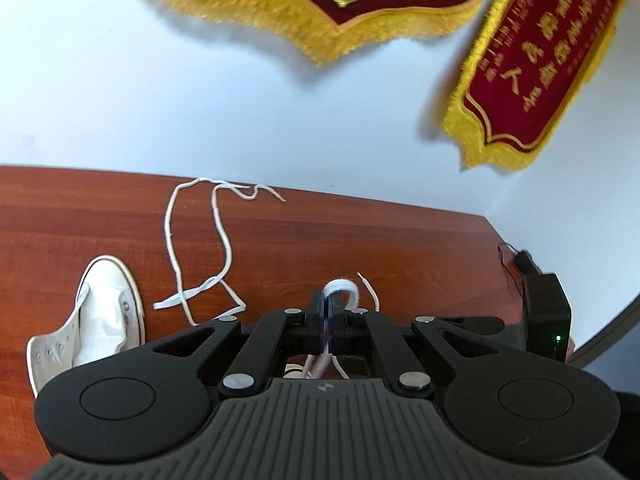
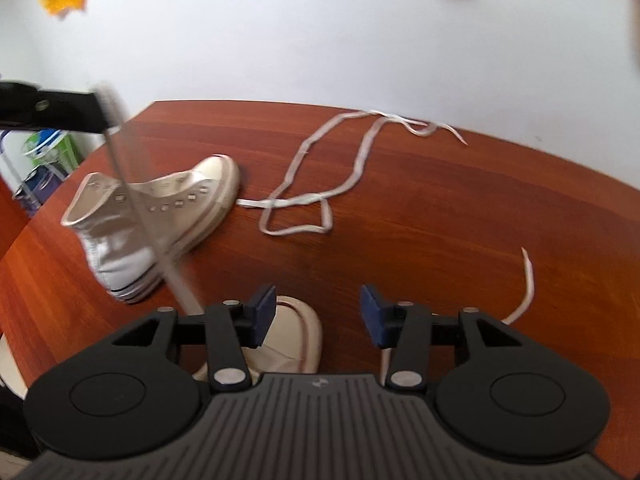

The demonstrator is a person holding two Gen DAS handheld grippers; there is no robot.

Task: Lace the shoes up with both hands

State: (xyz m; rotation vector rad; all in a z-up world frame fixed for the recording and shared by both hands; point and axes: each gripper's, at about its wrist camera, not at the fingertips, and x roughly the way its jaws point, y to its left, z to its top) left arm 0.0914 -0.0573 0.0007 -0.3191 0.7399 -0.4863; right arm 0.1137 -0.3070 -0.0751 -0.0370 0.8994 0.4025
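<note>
My left gripper (image 1: 327,308) is shut on a white shoelace (image 1: 342,286), which loops over its fingertips and runs down beneath it. In the right wrist view that left gripper (image 2: 100,114) sits at upper left, and the lace (image 2: 140,208) stretches taut from it down to a white shoe's toe (image 2: 298,340) under my right gripper (image 2: 318,314). The right gripper is open, with nothing between its blue pads. The lace's other end (image 2: 526,284) curls on the table to the right. A second white high-top (image 2: 160,216) lies on its side to the left, unlaced.
A loose second lace (image 2: 320,184) sprawls across the red-brown wooden table (image 2: 440,208) behind the shoes. Red pennants with gold fringe (image 1: 328,4) hang on the white wall. A black device with a green light (image 1: 548,316) sits at the table's right edge.
</note>
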